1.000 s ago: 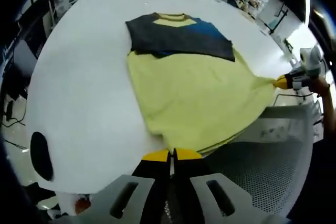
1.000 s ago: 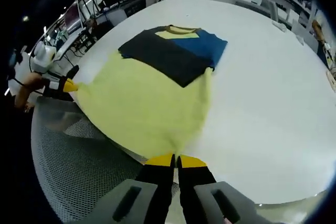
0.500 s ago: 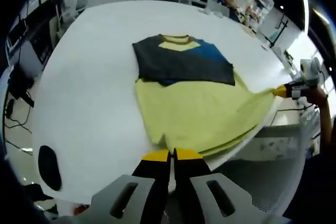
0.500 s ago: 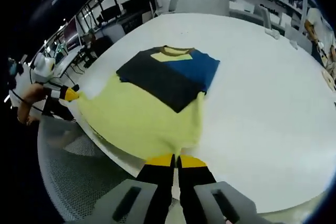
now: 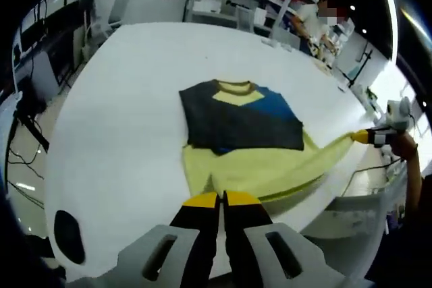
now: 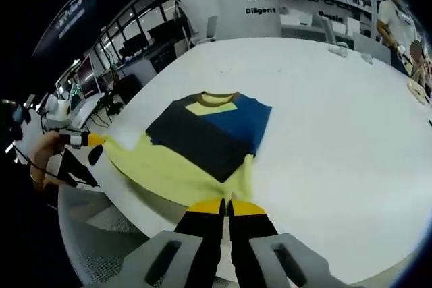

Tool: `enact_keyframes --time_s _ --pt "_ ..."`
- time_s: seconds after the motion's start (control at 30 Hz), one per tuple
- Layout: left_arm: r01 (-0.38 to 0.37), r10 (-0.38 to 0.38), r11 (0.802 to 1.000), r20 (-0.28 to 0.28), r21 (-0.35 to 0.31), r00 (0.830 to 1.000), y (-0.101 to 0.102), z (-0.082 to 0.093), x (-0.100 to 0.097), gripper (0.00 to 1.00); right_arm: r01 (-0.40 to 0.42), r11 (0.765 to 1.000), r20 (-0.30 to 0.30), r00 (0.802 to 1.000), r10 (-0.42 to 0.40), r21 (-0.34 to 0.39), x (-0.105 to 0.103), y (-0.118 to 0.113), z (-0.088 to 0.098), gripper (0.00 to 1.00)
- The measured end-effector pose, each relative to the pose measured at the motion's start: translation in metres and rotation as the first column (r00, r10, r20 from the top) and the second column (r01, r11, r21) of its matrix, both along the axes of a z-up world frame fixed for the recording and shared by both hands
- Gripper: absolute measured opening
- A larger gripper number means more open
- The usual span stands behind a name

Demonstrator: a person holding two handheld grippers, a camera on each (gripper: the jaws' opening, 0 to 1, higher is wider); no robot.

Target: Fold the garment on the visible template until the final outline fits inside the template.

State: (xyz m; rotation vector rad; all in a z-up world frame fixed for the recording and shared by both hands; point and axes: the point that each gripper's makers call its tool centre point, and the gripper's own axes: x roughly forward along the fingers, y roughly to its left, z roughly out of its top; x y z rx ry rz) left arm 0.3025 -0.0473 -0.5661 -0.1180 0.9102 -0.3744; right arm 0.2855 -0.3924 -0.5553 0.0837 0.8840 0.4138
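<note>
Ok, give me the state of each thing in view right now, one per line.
Garment: flat on the table, sleeves folded in, yellow hem end lifted.
Left gripper: shut on the garment's hem corner.
Right gripper: shut on the other hem corner.
Table: white, bearing the garment.

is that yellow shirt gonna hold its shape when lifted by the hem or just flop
Probably flop: the shirt sags and drapes between the left tool and right tool, each shut on a hem corner. It looks thin and light. The folded sleeves may slip open, since nothing pins them.
</note>
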Motion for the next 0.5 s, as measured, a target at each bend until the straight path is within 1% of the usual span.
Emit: enact_keyframes --time_s 0.17,0.2,0.23,0.27,0.3,0.37,0.4,0.5 --pt "-0.019 0.019 1.0 0.033 -0.012 0.999 0.0 0.009 0.017 0.0 0.043 0.997 0.001 0.999 -0.043 0.067 0.015 0.001 0.007 0.0" --pt "-0.02 0.02 1.0 0.035 -0.013 0.999 0.001 0.01 0.018 0.0 0.044 0.997 0.0 0.999 -0.045 0.071 0.016 0.002 0.007 0.0" --pt "-0.024 0.025 1.0 0.044 -0.014 0.999 0.001 0.012 0.025 0.0 0.059 0.993 -0.003 0.998 -0.059 0.098 0.021 0.002 0.009 0.0" --pt "-0.025 0.026 1.0 0.045 -0.015 0.999 0.002 0.012 0.026 0.0 0.056 0.994 -0.002 0.998 -0.056 0.098 0.022 0.002 0.009 0.0" --pt "-0.049 0.051 0.998 0.057 -0.032 0.997 0.003 0.016 0.034 0.0 0.056 0.993 0.002 0.998 -0.056 0.109 0.027 0.002 0.011 0.0" --pt "-0.061 0.064 0.997 0.063 -0.053 0.996 0.003 0.02 0.042 0.0 0.059 0.992 0.012 0.998 -0.061 0.112 0.033 0.002 0.014 0.0" --pt "-0.062 0.066 0.996 0.063 -0.056 0.996 0.003 0.02 0.044 0.0 0.062 0.992 0.012 0.998 -0.064 0.113 0.035 0.002 0.014 0.0" --pt "-0.067 0.072 0.996 0.079 -0.062 0.994 0.002 0.025 0.058 0.0 0.077 0.987 0.027 0.996 -0.082 0.141 0.05 0.003 0.021 0.0"
